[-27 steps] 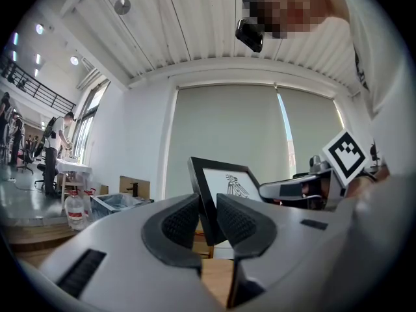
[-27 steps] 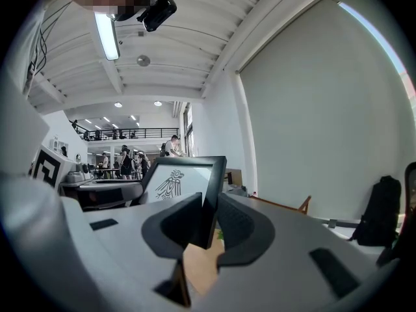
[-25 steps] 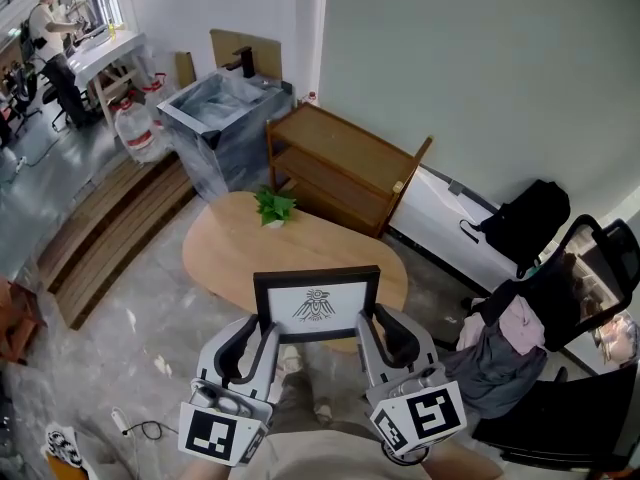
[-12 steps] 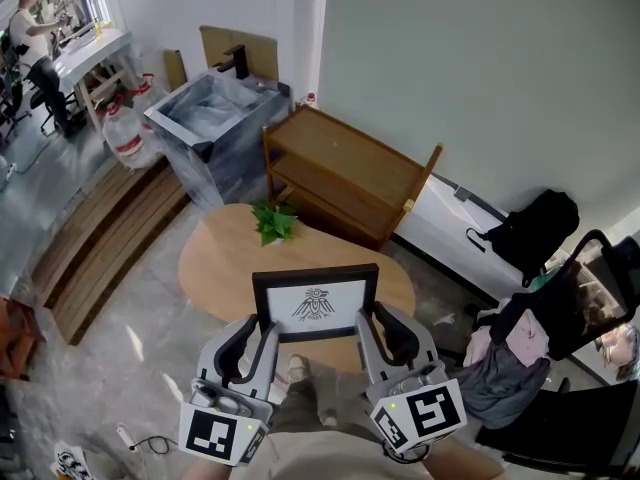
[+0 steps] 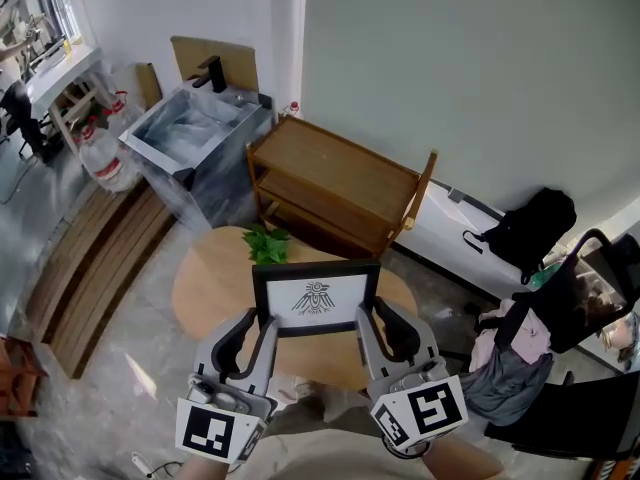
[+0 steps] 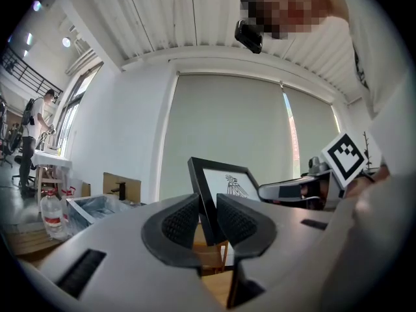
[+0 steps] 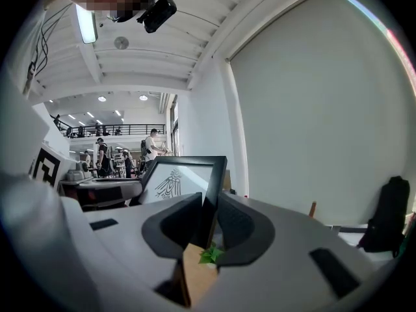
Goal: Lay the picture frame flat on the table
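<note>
A black picture frame (image 5: 316,299) with a white print of a bird hangs upright in the air above the oval wooden table (image 5: 205,283). My left gripper (image 5: 263,328) is shut on the frame's lower left edge (image 6: 205,200). My right gripper (image 5: 366,325) is shut on its lower right edge (image 7: 211,200). In the left gripper view the frame's left bar stands between the two ribbed pads (image 6: 179,221). In the right gripper view its right bar sits between the dark pads (image 7: 237,226).
A small green plant (image 5: 265,244) stands at the table's far edge. Beyond it are a tipped wooden shelf unit (image 5: 335,183) and a grey marble sink block (image 5: 195,148). At the right are a black chair with clothes (image 5: 520,353) and a black bag (image 5: 535,223).
The view has shifted forward over the table, which now lies lower under the frame. Both grippers still hold the frame upright in the same pose.
</note>
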{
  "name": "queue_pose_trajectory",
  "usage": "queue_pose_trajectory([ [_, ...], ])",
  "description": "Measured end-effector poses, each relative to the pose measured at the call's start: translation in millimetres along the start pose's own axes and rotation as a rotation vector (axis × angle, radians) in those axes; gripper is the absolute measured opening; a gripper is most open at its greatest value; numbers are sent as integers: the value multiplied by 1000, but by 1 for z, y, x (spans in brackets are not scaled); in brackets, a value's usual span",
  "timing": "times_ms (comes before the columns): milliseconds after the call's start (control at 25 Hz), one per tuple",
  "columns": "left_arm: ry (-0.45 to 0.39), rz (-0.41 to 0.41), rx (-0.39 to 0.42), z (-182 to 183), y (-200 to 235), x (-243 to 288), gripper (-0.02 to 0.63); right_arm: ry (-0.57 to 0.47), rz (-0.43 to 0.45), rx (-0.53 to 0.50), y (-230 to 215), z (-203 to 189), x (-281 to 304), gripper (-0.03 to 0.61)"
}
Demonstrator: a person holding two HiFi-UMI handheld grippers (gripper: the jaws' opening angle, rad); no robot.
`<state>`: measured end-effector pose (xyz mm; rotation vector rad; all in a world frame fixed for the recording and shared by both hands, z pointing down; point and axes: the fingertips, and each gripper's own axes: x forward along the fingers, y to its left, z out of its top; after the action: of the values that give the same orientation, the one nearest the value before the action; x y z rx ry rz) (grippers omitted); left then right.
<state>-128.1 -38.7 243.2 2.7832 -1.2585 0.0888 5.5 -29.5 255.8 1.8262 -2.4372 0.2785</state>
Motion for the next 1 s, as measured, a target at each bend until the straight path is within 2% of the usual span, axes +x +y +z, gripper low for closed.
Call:
queue_pose_trajectory([
  [440,8,-25,-5,3,19,47,80,18,-32,6,-28,7,37,58],
  [840,40,5,-10,2,5,84,80,42,-8,21,-68,7,50,58],
  [1000,74,43,-8,-9,7,90,80,45,10,-12,-73,2,55,58],
])
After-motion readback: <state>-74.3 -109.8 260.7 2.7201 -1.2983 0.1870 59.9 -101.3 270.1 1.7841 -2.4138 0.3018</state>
